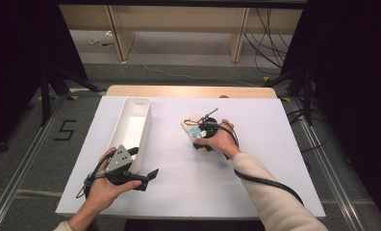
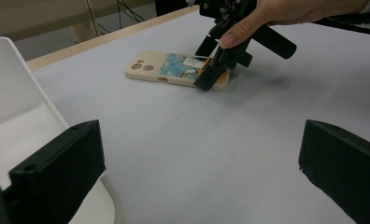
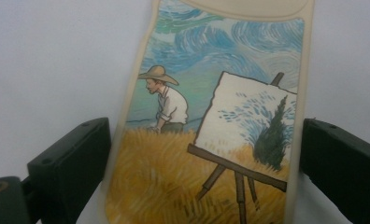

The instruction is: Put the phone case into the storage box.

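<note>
Two grippers work over a white surface (image 1: 256, 159) that carries a long white bin (image 1: 131, 126) on its left half and a phone case (image 1: 194, 129) near the middle. The bin stands open-topped, its long axis running away from the person, with the left gripper (image 1: 150, 177) just beside its near end, jaws spread wide and holding nothing. The right gripper (image 1: 203, 139) is by far the nearer to the case: it is lowered over the case's near end, and in the right gripper view its jaws stand open on either side of the case (image 3: 211, 140), one at each long edge, close to touching but not yet clamped. The case lies flat, painted side up, its long axis running on between the jaws and away from them, so closing would likely pinch it across its narrow width. From the left gripper view the case (image 2: 169, 69) sits well apart, across bare surface.
</note>
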The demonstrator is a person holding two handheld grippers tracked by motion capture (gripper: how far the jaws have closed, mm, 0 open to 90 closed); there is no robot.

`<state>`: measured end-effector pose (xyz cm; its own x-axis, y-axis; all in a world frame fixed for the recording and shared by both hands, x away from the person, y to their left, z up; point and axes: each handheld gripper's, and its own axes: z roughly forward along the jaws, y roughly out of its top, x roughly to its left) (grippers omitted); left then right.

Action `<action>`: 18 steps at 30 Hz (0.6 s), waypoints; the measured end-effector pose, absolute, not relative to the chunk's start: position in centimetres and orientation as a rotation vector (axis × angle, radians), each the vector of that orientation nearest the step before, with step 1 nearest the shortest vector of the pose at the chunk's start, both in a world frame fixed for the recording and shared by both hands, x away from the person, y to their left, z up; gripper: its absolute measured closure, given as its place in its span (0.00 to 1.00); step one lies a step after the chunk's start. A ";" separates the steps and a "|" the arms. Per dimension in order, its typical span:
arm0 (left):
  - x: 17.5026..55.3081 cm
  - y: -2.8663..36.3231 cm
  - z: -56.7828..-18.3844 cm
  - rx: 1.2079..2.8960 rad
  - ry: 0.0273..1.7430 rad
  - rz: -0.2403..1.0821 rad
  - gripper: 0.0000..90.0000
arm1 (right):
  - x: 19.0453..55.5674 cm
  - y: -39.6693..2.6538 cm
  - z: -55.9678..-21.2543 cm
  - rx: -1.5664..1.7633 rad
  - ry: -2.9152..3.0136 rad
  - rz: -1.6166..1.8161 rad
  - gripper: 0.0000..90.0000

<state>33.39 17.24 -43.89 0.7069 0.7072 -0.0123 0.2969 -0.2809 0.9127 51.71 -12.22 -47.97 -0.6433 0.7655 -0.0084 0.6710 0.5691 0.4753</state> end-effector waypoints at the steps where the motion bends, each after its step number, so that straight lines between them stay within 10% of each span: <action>1: 33.4 17.2 -43.9 1.868 0.783 0.491 0.00 | 51.7 -12.2 -47.9 1.208 2.587 0.645 0.06; 18: 33.4 17.2 -43.9 1.871 0.781 0.493 0.00 | 51.7 -11.9 -47.8 1.272 2.551 0.622 0.09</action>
<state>33.38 17.24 -43.89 0.7075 0.7067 -0.0098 0.2959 -0.2836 0.9121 51.66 -11.94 -47.80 -0.5994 0.8004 -0.0106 0.7057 0.5347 0.4649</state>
